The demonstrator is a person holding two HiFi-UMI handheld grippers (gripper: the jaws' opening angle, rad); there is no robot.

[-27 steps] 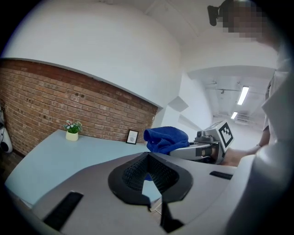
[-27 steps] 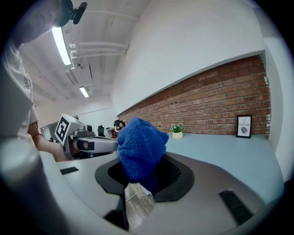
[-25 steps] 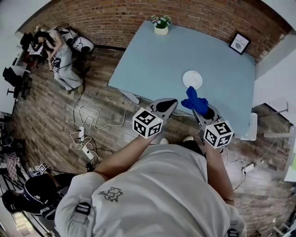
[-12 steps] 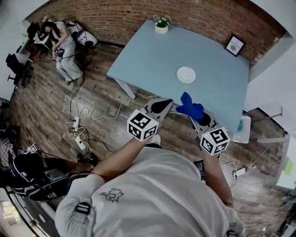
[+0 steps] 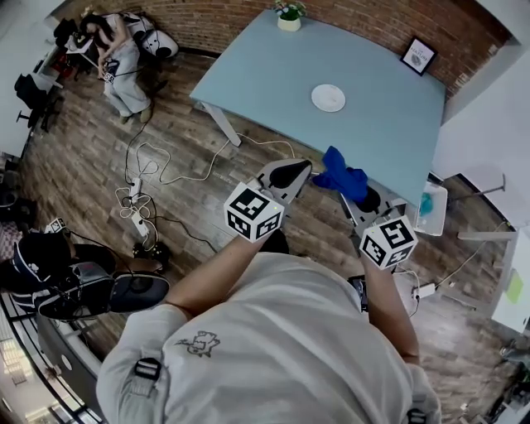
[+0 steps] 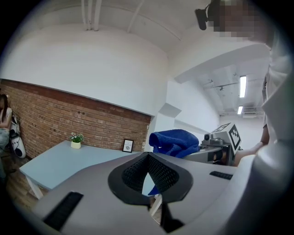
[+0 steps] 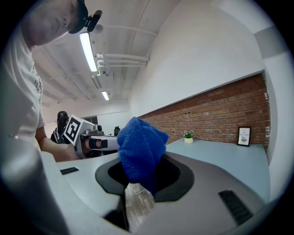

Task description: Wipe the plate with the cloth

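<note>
A small white plate [image 5: 329,98] lies on the light blue table [image 5: 273,74], far ahead of both grippers. My right gripper [image 5: 358,192] is shut on a bunched blue cloth [image 5: 344,178], which sticks up out of its jaws over the wooden floor, short of the table's near edge. The same cloth [image 7: 140,151] fills the middle of the right gripper view. Beside it, my left gripper [image 5: 291,172] is shut with nothing in it. In the left gripper view the jaws of this gripper [image 6: 148,158] meet, and the cloth [image 6: 174,142] shows to the right.
A potted plant [image 5: 289,15] and a framed picture [image 5: 417,55] stand at the table's far edge. Cables and power strips [image 5: 137,211] lie on the floor at left. A white stool [image 5: 431,207] stands right of the table. A person [image 5: 120,50] sits far left.
Both grippers have drawn back from the table together, so the plate and the table's near edge now lie farther ahead. The cloth has stayed in the right gripper.
</note>
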